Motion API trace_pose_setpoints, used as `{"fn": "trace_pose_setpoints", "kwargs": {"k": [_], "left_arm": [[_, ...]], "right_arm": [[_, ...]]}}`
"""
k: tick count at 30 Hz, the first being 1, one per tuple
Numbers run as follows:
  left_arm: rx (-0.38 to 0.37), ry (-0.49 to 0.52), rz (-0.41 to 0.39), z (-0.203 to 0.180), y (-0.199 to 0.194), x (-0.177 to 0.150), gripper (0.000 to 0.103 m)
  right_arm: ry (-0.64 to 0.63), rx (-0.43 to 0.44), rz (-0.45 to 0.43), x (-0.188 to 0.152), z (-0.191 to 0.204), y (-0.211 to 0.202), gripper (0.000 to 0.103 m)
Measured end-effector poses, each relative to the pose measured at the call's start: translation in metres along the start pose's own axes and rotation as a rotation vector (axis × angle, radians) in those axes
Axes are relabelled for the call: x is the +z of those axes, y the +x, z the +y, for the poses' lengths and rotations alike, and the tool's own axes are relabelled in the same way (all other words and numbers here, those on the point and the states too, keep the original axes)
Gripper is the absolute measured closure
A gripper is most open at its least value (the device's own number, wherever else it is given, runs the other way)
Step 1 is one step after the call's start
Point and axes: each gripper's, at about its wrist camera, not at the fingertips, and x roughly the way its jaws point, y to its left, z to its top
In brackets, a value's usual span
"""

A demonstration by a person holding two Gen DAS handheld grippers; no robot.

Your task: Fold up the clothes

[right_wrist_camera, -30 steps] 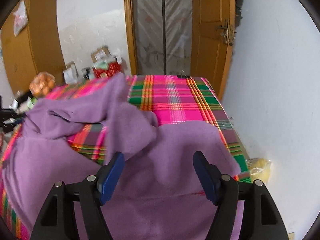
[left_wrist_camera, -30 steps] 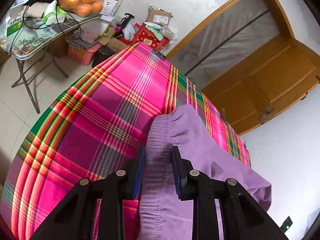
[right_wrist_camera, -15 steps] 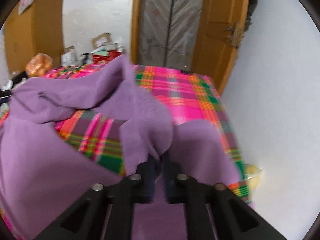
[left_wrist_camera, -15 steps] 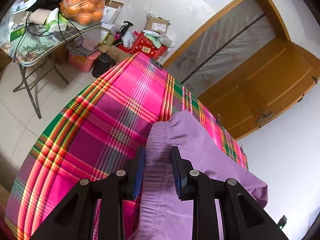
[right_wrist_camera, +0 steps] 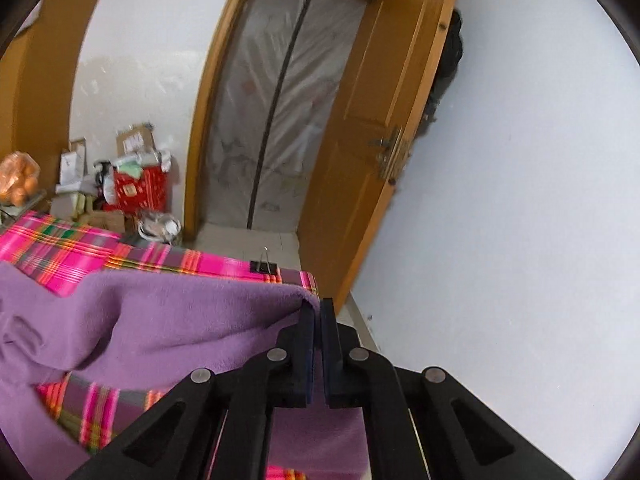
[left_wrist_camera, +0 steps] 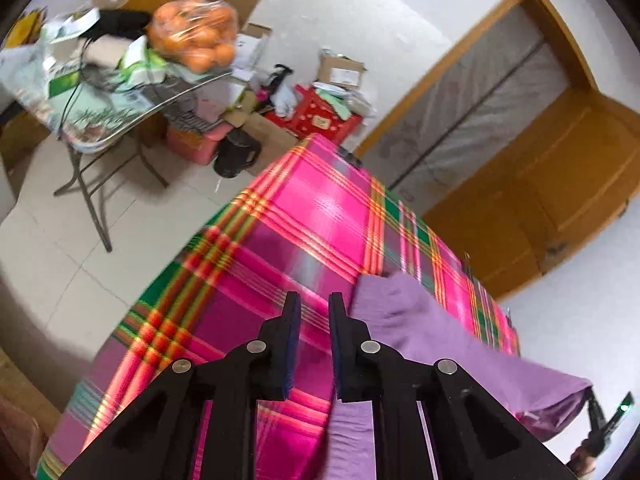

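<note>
The left gripper (left_wrist_camera: pixel 314 300) hangs over the table with the pink plaid cloth (left_wrist_camera: pixel 312 216). Its two fingers sit close with a small gap, and only the cloth shows in that gap. It holds nothing. The purple garment (left_wrist_camera: pixel 404 320) lies just to the right of it on the table, and one far end is lifted up off the table edge.

The right gripper (right_wrist_camera: pixel 318 306) is squeezed almost tight on a folded edge of the same purple garment (right_wrist_camera: pixel 172 312). The fuzzy purple cloth stretches away to the left from the fingers, raised above the plaid cloth (right_wrist_camera: pixel 60 248), and more of it lies under the gripper. A black binder clip (right_wrist_camera: pixel 263 266) sits on the table's far edge.

Behind are a wooden door (right_wrist_camera: pixel 360 152) and a bag of what look like oranges (left_wrist_camera: pixel 194 34), a bit blurry.
</note>
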Motion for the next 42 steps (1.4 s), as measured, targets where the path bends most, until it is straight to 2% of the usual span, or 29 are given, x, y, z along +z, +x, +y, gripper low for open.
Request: {"fn": "trace_pose_setpoints", "kwargs": {"k": [3, 5, 8, 10, 12, 15, 19, 23, 27, 33, 37, 38, 39, 42], "left_arm": [[0.017, -0.007, 0.02, 0.004, 0.005, -0.002, 0.09], [0.011, -0.011, 0.039, 0.002, 0.01, -0.005, 0.09], [0.001, -0.006, 0.069, -0.005, 0.016, -0.011, 0.09], [-0.008, 0.017, 0.081, -0.014, 0.018, -0.013, 0.09], [-0.014, 0.049, 0.089, -0.024, 0.018, -0.016, 0.09], [-0.054, 0.106, 0.096, -0.046, 0.014, -0.022, 0.09], [-0.092, 0.194, 0.129, -0.074, 0.014, -0.033, 0.087], [-0.13, 0.265, 0.176, -0.094, 0.016, -0.049, 0.086], [-0.094, 0.277, 0.205, -0.096, 0.018, -0.058, 0.083], [-0.079, 0.257, 0.237, -0.09, 0.019, -0.064, 0.083], [-0.082, 0.274, 0.254, -0.095, 0.024, -0.071, 0.083], [-0.083, 0.279, 0.262, -0.096, 0.027, -0.073, 0.082], [-0.081, 0.282, 0.27, -0.096, 0.03, -0.074, 0.082], [-0.071, 0.275, 0.288, -0.095, 0.04, -0.077, 0.082]], "right_arm": [[-0.069, -0.089, 0.069, 0.001, 0.016, 0.051, 0.097], [-0.053, -0.117, 0.127, -0.004, 0.022, 0.079, 0.096], [-0.007, -0.102, 0.139, -0.014, 0.02, 0.079, 0.093], [0.025, -0.087, 0.14, -0.021, 0.018, 0.075, 0.085], [0.056, -0.073, 0.141, -0.027, 0.015, 0.071, 0.07], [0.104, -0.051, 0.142, -0.037, 0.011, 0.066, 0.066], [0.2, 0.059, 0.136, -0.041, 0.001, 0.041, 0.065], [0.165, 0.195, 0.14, -0.05, 0.021, 0.016, 0.065], [0.073, 0.339, 0.164, -0.061, 0.058, -0.004, 0.065], [0.011, 0.574, 0.285, -0.077, 0.126, -0.004, 0.065], [0.059, 0.713, 0.336, -0.083, 0.166, 0.001, 0.065], [0.078, 0.73, 0.34, -0.082, 0.174, 0.005, 0.065], [0.097, 0.747, 0.345, -0.082, 0.182, 0.008, 0.06], [0.141, 0.789, 0.355, -0.076, 0.2, 0.014, 0.057]]}}
